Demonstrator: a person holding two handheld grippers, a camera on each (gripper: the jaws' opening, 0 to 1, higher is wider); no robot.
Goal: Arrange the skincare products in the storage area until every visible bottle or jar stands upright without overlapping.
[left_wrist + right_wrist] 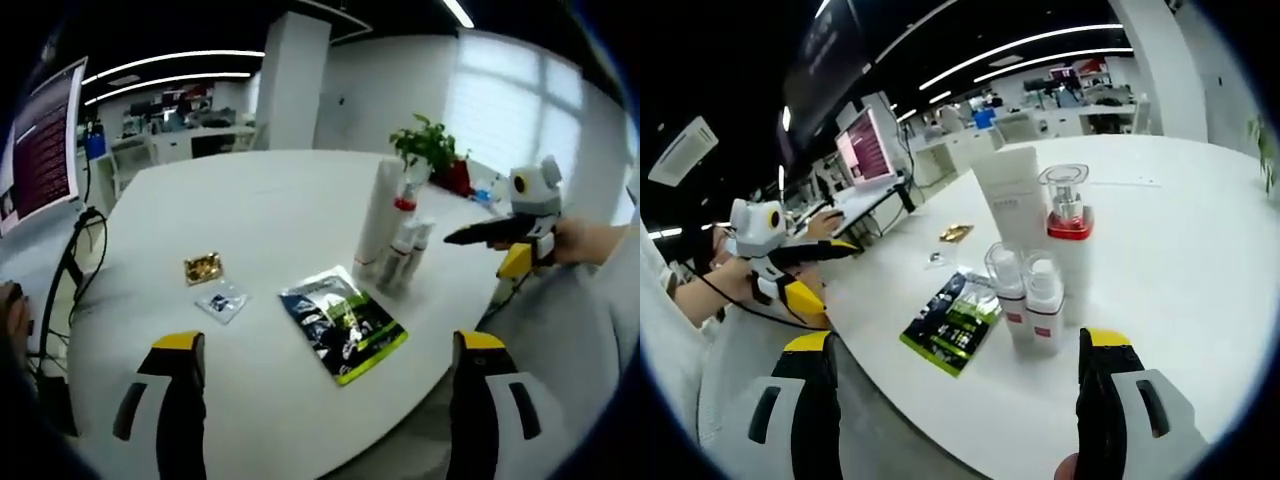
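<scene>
White bottles point(1035, 290) between open jaws.

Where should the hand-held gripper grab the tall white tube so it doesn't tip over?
Probably around its flat middle. The tall white tube stands upright at the back of the group, with two small bottles in front and a red-collared pump bottle beside it. So the right hand-held gripper, jaws open, should come from above or the tube's free side.

White table point(300, 210), green-black packet point(343, 322)
</scene>
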